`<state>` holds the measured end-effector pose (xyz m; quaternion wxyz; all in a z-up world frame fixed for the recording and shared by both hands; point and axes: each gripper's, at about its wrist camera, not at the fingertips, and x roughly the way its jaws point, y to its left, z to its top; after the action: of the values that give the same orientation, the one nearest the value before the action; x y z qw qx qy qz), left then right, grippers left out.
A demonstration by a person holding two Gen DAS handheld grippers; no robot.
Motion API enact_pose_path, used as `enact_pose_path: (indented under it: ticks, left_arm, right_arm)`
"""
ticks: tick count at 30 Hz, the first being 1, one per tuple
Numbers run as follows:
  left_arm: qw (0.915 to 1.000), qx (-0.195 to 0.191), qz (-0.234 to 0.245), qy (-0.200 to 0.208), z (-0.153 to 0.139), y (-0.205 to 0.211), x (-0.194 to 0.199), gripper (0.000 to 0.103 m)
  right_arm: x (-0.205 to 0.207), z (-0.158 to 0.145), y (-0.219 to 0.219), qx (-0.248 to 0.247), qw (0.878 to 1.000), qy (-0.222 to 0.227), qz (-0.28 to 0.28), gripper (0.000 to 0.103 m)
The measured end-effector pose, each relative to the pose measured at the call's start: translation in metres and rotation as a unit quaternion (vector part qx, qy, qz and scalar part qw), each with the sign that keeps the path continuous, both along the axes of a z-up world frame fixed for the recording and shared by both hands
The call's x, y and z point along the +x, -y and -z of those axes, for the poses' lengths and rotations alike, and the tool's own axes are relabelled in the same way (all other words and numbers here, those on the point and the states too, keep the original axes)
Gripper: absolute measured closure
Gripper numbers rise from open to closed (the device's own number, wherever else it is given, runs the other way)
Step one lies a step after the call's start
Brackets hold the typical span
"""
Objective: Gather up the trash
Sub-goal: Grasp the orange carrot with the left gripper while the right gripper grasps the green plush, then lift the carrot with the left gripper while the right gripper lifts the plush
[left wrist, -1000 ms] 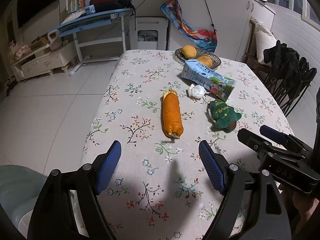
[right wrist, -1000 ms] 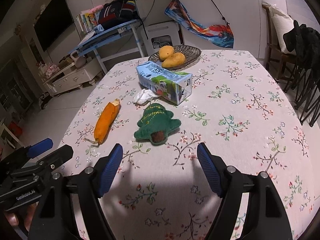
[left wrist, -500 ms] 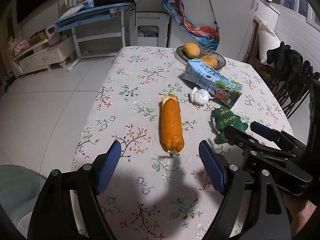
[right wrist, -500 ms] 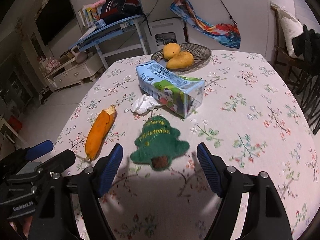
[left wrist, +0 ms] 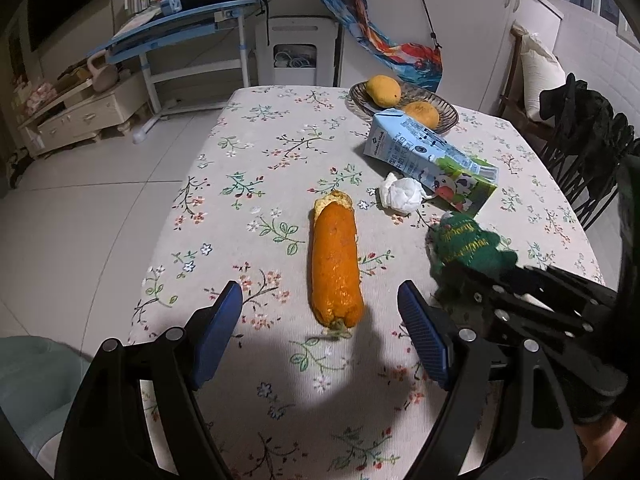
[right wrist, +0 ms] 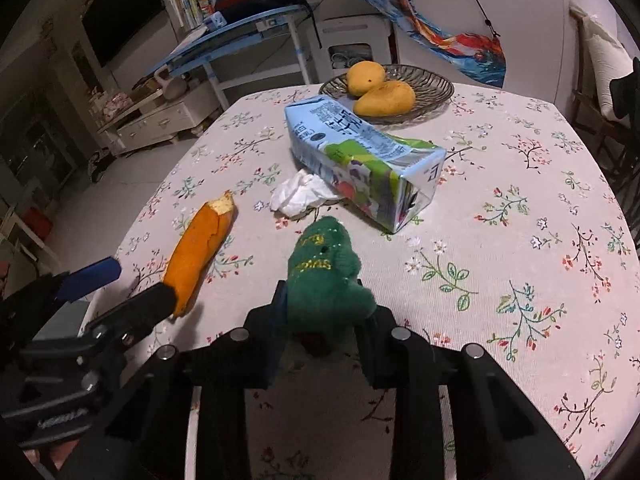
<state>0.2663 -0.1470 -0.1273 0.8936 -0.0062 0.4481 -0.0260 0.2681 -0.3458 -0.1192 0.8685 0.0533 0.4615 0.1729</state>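
My right gripper (right wrist: 324, 312) has its jaws closing on the green plush tree (right wrist: 324, 276); the toy's trunk end sits between the pads and already looks squeezed, its tip pointing away from me toward the crumpled tissue (right wrist: 298, 196) and the milk carton (right wrist: 364, 160) lying flat just past it.

My left gripper (left wrist: 320, 324) has its jaws wide apart, nothing between them. The orange peel strip (left wrist: 335, 268) lies straight ahead of it on the tablecloth (left wrist: 248, 184), near end just beyond the fingertips and centred in the gap. Its long axis runs directly away from me, in line with the way the gripper points, so the pads would meet it across its narrow width. No wrist roll looks needed, I judge; it's a push forward and down, then close.

The left side is clearly nearer to the peel; the right is busy with the toy. Tissue and carton lie further out, to the right of the peel, closer to the right side's line. A fruit dish (left wrist: 360, 98) sits behind the carton.
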Motion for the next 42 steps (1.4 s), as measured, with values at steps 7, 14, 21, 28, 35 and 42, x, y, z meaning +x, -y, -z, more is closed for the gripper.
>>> enact_pose_path:
  ticks: [7, 14, 21, 28, 35, 42]
  left_arm:
    - [0.9998, -0.014, -0.005, -0.015, 0.006, 0.0, 0.015, 0.026]
    - [0.9996, -0.004, 0.008, -0.026, 0.014, 0.013, 0.025, 0.029]
    - [0.9993, 0.011, 0.011, -0.033, 0.023, 0.019, 0.032, 0.062]
    - [0.9994, 0.015, 0.025, -0.02, 0.017, 0.026, 0.029, 0.083]
    - [0.9994, 0.018, 0.03, -0.002, 0.005, 0.028, 0.01, 0.083]
    - [0.9989, 0.02, 0.04, 0.013, -0.007, 0.03, -0.015, 0.083]
  right_arm:
    - [-0.005, -0.006, 0.014, 0.01, 1.0, 0.003, 0.007, 0.077]
    - [-0.008, -0.004, 0.025, 0.016, 1.0, -0.002, 0.01, 0.077]
    - [-0.012, -0.003, 0.031, 0.02, 1.0, -0.006, 0.011, 0.077]
    - [-0.014, -0.004, 0.034, 0.022, 1.0, -0.005, 0.012, 0.077]
    - [-0.022, -0.011, 0.034, 0.028, 1.0, 0.004, 0.011, 0.077]
    - [-0.035, -0.023, 0.035, 0.04, 0.999, 0.017, 0.014, 0.077]
